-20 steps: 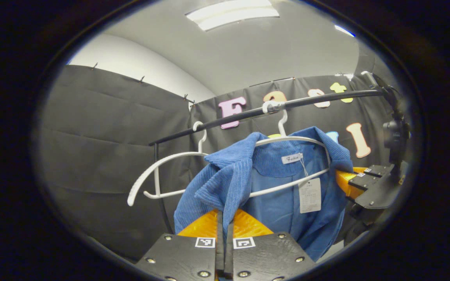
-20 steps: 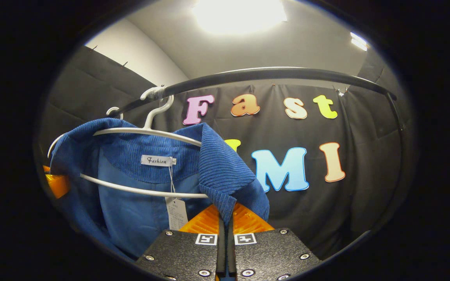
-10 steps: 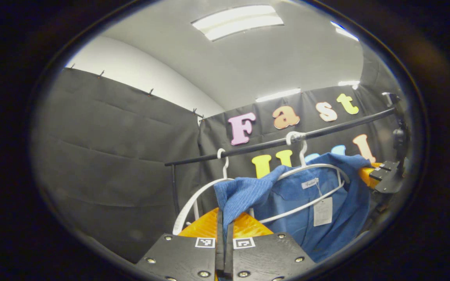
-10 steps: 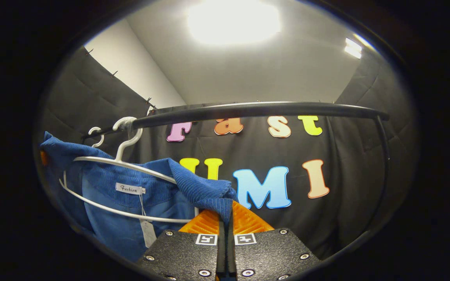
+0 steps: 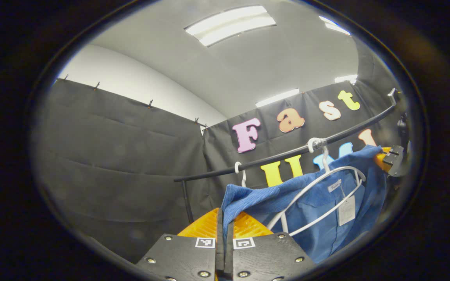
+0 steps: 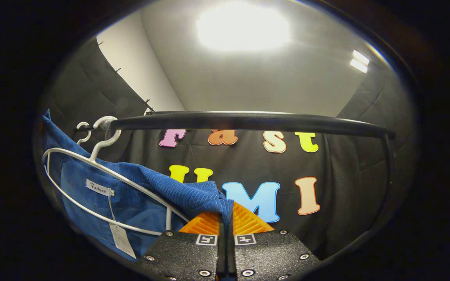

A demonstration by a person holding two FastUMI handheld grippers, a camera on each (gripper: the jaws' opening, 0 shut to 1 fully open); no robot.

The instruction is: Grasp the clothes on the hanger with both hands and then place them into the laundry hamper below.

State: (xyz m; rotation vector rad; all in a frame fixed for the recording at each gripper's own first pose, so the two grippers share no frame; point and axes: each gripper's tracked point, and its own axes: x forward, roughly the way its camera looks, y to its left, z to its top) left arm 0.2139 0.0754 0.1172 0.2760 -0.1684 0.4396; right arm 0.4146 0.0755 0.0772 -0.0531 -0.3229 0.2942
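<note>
Both grippers, left (image 5: 224, 222) and right (image 6: 225, 218), are clamped tight on the blue shirt (image 5: 315, 203), stretching it off the white hanger (image 6: 92, 164) under the rail (image 6: 248, 121).

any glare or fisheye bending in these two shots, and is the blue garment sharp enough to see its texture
Right gripper view: the ceiling light is blown out to a white glare, and the clothes rail bows in a fisheye arc. Left gripper view: the ceiling light panel keeps its edges, with milder glare, and the booth wall's top edge curves. The blue garment is sharp in both views, its ribbing visible.
</note>
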